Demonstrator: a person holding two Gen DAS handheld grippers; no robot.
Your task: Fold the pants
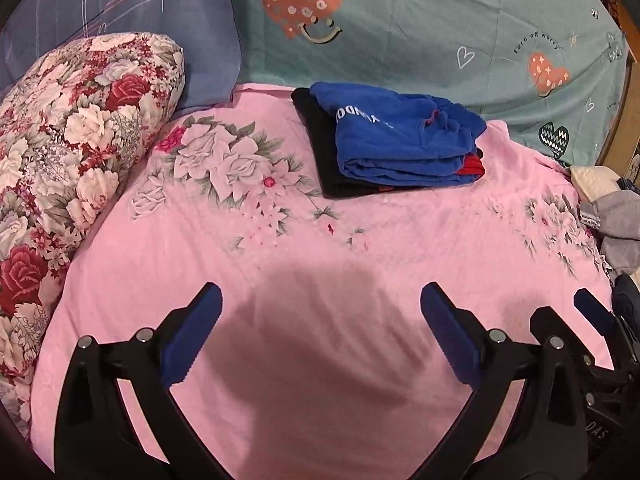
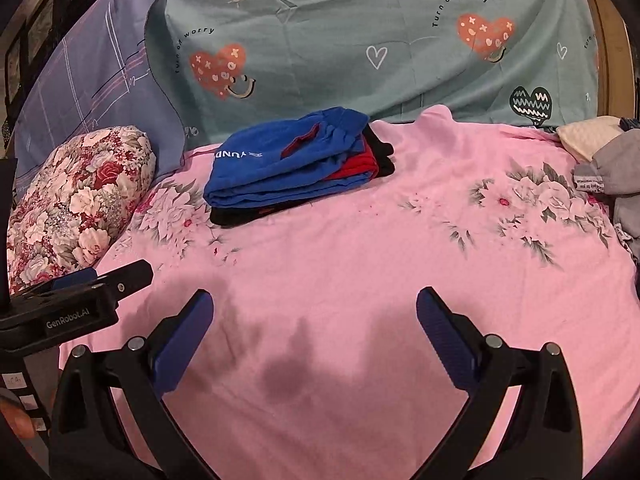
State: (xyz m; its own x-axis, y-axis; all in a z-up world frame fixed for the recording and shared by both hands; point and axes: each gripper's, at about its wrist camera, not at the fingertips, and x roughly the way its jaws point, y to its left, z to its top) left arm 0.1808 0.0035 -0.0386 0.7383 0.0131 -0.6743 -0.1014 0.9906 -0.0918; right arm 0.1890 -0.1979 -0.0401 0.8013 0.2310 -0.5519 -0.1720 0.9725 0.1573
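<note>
Folded blue pants (image 1: 400, 140) lie on top of a stack with a red garment (image 1: 472, 166) and a black one (image 1: 320, 148) on the pink floral sheet (image 1: 280, 280). The stack also shows in the right wrist view (image 2: 288, 160). My left gripper (image 1: 320, 332) is open and empty, low over the sheet, well short of the stack. My right gripper (image 2: 314, 340) is open and empty, also short of the stack. The right gripper's fingers (image 1: 592, 312) show at the right edge of the left view; the left gripper's body (image 2: 80, 300) shows at the left of the right view.
A floral pillow (image 1: 72, 152) lies at the left. A blue-purple pillow (image 1: 120, 12) and a teal quilt with hearts (image 1: 440, 20) lie at the back. Unfolded grey and cream clothes (image 2: 612, 164) are heaped at the right edge of the bed.
</note>
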